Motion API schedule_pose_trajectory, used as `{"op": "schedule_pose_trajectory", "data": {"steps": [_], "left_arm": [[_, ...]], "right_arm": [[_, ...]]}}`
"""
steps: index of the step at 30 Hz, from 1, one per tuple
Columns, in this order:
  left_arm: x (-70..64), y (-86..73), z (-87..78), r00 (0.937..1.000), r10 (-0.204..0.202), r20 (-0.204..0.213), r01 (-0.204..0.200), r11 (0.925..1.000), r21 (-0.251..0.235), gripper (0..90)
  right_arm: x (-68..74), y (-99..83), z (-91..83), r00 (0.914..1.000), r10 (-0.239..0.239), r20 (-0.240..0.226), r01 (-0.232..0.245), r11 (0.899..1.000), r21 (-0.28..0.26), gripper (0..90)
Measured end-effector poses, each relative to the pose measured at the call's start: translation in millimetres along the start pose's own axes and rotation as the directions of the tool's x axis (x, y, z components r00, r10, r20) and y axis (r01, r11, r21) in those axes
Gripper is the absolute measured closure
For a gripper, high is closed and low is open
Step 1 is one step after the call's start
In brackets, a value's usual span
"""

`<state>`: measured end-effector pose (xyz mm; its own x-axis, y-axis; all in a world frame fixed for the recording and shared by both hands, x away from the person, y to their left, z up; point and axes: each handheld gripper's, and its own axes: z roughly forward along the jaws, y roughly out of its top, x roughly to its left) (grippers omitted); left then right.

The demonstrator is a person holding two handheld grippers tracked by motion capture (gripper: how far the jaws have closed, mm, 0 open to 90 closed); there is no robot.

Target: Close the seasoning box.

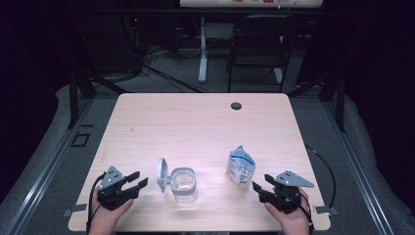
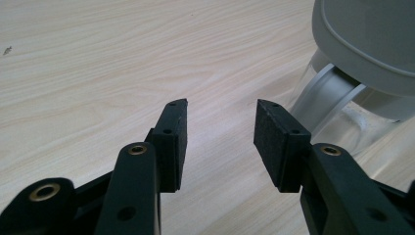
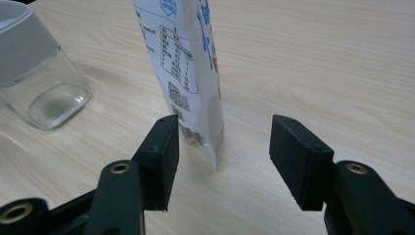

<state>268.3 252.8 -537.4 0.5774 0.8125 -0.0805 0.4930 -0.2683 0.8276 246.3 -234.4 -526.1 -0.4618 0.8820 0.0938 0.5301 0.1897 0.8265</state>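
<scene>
Wooden table [image 1: 195, 122], near edge. Clear jar [image 1: 184, 185] left of centre, upright, grey lid [image 1: 162, 174] flipped open toward left gripper [image 1: 136, 182]. White pouch [image 1: 241, 165] standing upright right of centre, long axis vertical, narrow edge facing right gripper [image 3: 222, 156], just ahead. Right nearer pouch. Both sets of jaws apart, empty.

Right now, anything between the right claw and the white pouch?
Nothing: bare light wood table separates the open right claw from the upright white printed pouch, as the right gripper view shows.
</scene>
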Motion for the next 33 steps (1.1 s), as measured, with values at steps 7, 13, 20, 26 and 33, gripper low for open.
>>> {"op": "schedule_pose_trajectory", "data": {"steps": [7,13,20,26,33], "left_arm": [[0.0,0.3,-0.5,1.0000,-0.003,-0.008,0.003,1.0000,-0.007,56.5],[0.0,0.1,-0.2,1.0000,0.001,-0.007,-0.001,1.0000,-0.001,56.5],[0.9,0.4,-1.9,0.9999,0.000,-0.010,0.000,1.0000,0.000,56.2],[0.4,0.4,-1.2,1.0000,0.005,-0.007,-0.005,1.0000,0.002,56.2],[0.2,0.6,-1.7,1.0000,0.003,-0.007,-0.003,1.0000,-0.003,56.2]], "right_arm": [[-1.8,-1.8,14.0,0.9992,0.002,-0.041,-0.001,1.000,0.024,42.0],[1.6,1.0,26.5,0.9964,0.007,-0.085,-0.005,1.000,0.028,37.8],[3.6,9.2,34.2,0.9961,0.009,-0.088,-0.007,1.000,0.023,35.8],[4.8,13.5,40.7,0.9931,0.035,-0.112,-0.032,0.999,0.026,35.0],[5.2,16.1,47.3,0.9890,0.047,-0.140,-0.042,0.998,0.037,34.1]]}}
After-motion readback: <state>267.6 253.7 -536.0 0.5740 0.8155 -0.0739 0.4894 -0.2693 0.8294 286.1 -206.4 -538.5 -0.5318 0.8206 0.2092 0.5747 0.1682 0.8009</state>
